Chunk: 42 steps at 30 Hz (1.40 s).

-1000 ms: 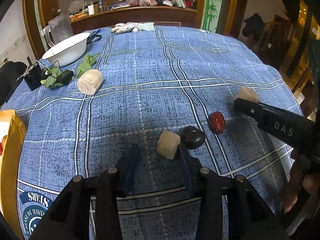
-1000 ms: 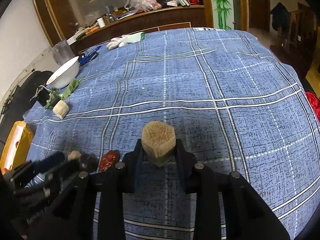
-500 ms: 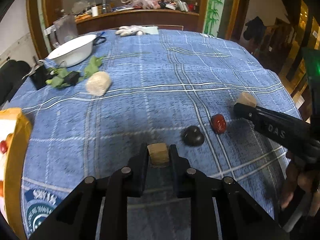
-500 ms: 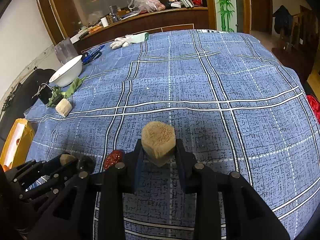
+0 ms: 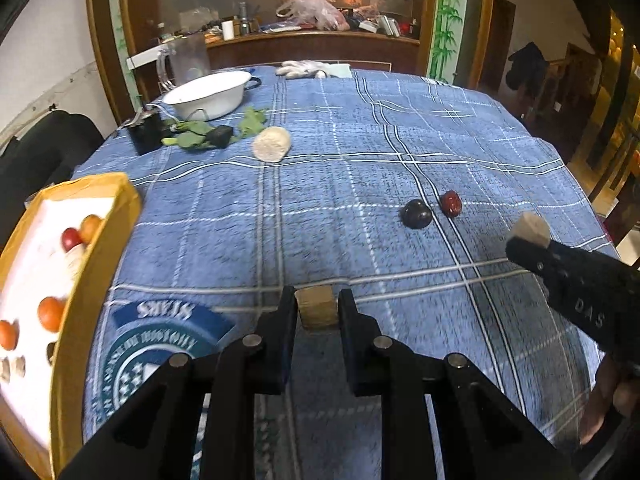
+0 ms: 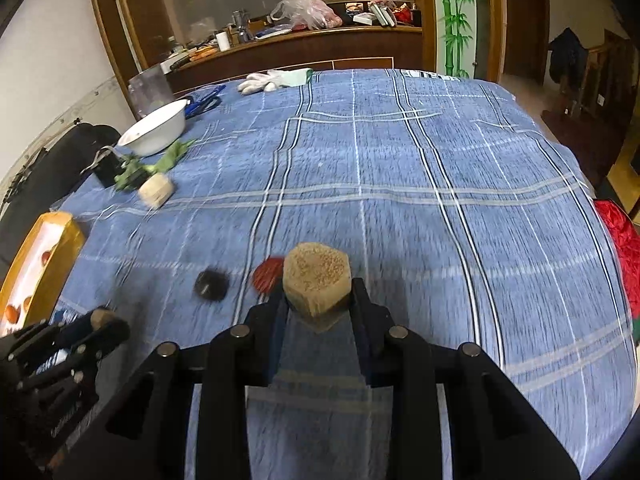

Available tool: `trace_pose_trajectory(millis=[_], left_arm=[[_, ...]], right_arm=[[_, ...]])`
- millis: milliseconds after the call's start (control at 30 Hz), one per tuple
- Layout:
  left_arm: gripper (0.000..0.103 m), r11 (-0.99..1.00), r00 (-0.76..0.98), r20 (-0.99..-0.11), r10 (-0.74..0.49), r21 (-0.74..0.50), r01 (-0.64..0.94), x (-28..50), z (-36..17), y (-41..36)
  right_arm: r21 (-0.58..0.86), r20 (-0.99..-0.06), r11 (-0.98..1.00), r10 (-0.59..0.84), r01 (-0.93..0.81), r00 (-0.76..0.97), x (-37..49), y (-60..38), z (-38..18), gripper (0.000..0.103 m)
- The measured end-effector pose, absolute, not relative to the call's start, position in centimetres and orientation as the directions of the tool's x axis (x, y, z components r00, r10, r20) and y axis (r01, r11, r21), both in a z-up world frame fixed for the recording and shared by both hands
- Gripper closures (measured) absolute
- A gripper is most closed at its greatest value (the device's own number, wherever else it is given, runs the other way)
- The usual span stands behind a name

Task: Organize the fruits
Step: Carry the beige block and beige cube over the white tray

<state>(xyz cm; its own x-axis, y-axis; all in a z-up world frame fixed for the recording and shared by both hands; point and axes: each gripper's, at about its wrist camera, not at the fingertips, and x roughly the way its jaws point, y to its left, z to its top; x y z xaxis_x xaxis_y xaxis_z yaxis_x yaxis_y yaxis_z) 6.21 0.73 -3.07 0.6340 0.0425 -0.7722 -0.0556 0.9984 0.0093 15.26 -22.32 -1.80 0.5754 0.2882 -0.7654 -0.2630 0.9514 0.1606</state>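
My left gripper (image 5: 317, 312) is shut on a small tan cube-shaped piece (image 5: 316, 307), lifted above the blue checked cloth. My right gripper (image 6: 318, 300) is shut on a larger tan hexagonal chunk (image 6: 317, 286); in the left wrist view it shows at the right edge (image 5: 530, 230). A dark round fruit (image 5: 416, 214) and a red date (image 5: 451, 203) lie on the cloth between the two grippers. A yellow-rimmed white tray (image 5: 96, 240) at the left edge holds several small orange and red fruits. Another pale round chunk (image 5: 272, 144) lies farther back.
A white bowl (image 5: 208, 94), green leaves (image 5: 196, 136) and a small black box (image 5: 144, 136) sit at the back left. White gloves (image 5: 308, 69) lie at the far edge. A clear pitcher (image 5: 188, 58) stands behind the bowl. A person's hand (image 5: 608, 396) holds the right gripper.
The left gripper closed on the small tan cube, lifted it and swung left toward the yellow tray. The right gripper, still holding its chunk, also shifted left past the red date.
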Motion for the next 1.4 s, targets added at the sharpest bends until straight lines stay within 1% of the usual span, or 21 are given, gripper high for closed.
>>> trace_pose_trajectory(millis=[200,467,900,1133,1400], left_arm=[[0.084,0.996,0.658,-0.750,0.066,0.009,-0.090,4.0,-2.0,2.5],[0.084,0.988,0.677,-0.729,0.102,-0.003,-0.152,2.1,-1.0,5.6],[0.084,0.974,0.675,-0.725,0.137,-0.024,-0.224,0.3,-0.8,9.1],[0.084,0.972,0.677,-0.724,0.136,-0.035,-0.234,-0.1,-0.7,9.8],[0.084,0.963,0.675,-0.719,0.167,-0.028,-0.269,-0.6,-0.5,11.0]], right_arm=[[0.149,-0.763,0.951,0.286,-0.272,0.579,10.9,-21.9,-1.3,0.071],[0.133,-0.755,0.943,0.297,-0.306,0.585,7.9,-19.8,-0.4,0.071],[0.110,-0.740,0.906,0.350,-0.409,0.575,5.4,-14.4,0.8,0.071],[0.107,-0.738,0.902,0.355,-0.419,0.575,4.9,-13.5,1.1,0.071],[0.102,-0.730,0.893,0.367,-0.438,0.577,4.5,-12.6,1.6,0.071]])
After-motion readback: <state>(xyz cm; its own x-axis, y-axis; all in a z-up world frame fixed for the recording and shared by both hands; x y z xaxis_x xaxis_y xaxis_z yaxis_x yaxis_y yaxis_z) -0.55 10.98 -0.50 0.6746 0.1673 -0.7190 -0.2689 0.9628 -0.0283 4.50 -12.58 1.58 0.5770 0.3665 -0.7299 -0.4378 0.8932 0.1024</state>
